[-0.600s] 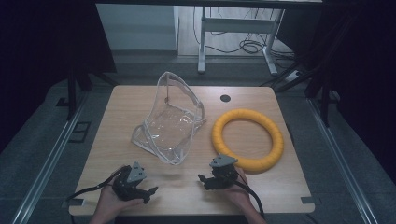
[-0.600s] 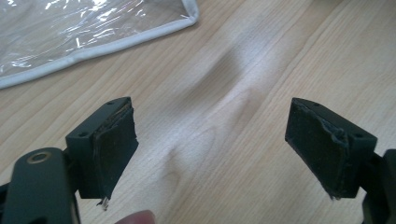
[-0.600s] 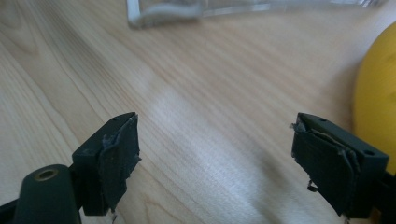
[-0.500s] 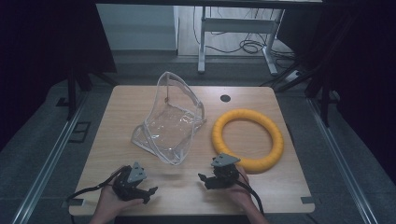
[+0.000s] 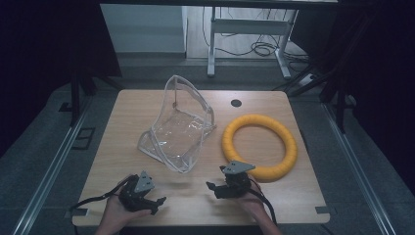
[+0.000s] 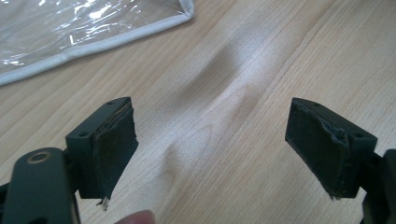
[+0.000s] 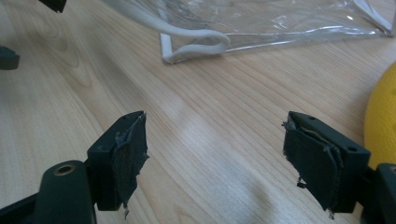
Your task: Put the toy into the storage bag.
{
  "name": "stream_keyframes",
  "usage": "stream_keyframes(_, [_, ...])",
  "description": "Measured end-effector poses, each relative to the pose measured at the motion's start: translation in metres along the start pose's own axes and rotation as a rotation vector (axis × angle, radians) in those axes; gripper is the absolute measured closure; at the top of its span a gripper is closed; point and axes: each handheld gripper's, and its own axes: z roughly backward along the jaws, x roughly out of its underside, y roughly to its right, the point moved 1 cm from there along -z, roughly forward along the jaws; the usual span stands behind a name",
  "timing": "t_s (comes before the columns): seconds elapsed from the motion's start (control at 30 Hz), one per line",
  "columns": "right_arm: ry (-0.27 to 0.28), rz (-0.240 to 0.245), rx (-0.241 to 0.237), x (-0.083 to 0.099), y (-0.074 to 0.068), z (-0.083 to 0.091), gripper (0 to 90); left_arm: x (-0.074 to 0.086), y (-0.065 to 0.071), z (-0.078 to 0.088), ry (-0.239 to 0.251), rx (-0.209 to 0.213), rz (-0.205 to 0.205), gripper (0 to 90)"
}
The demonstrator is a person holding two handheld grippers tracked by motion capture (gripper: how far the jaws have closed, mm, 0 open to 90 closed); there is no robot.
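Table (image 5: 122, 117) has bare wood along the near edge. Clear plastic bag (image 5: 178, 129) sits mid-table, yellow foam ring (image 5: 259, 147) just right of it. Left gripper (image 5: 159, 201) and right gripper (image 5: 211, 187) hover near that edge, both wide open, holding nothing.

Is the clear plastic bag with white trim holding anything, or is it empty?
Empty. Through the clear plastic bag with white trim only the wooden table shows, and the yellow foam ring lies beside it, outside.
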Motion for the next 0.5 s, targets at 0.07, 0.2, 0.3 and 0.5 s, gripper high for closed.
stream_keyframes(0.07, [-0.001, -0.005, -0.001, 0.001, 0.001, 0.001, 21.9, 0.0, 0.0, 0.0, 0.001, 0.001, 0.001, 16.3])
stream_keyframes(0.2, [0.013, 0.001, 0.007, 0.0, 0.002, 0.005, 22.9, 0.0, 0.0, 0.002, 0.011, 0.0, 0.007, 16.3])
stream_keyframes(0.3, [0.023, 0.004, 0.007, 0.0, 0.004, 0.009, 23.8, 0.0, 0.0, 0.003, 0.012, 0.001, 0.008, 16.3])
stream_keyframes(0.5, [0.032, -0.01, 0.005, -0.001, 0.009, 0.014, 26.7, 0.0, 0.001, 0.0, 0.003, 0.006, 0.005, 16.3])
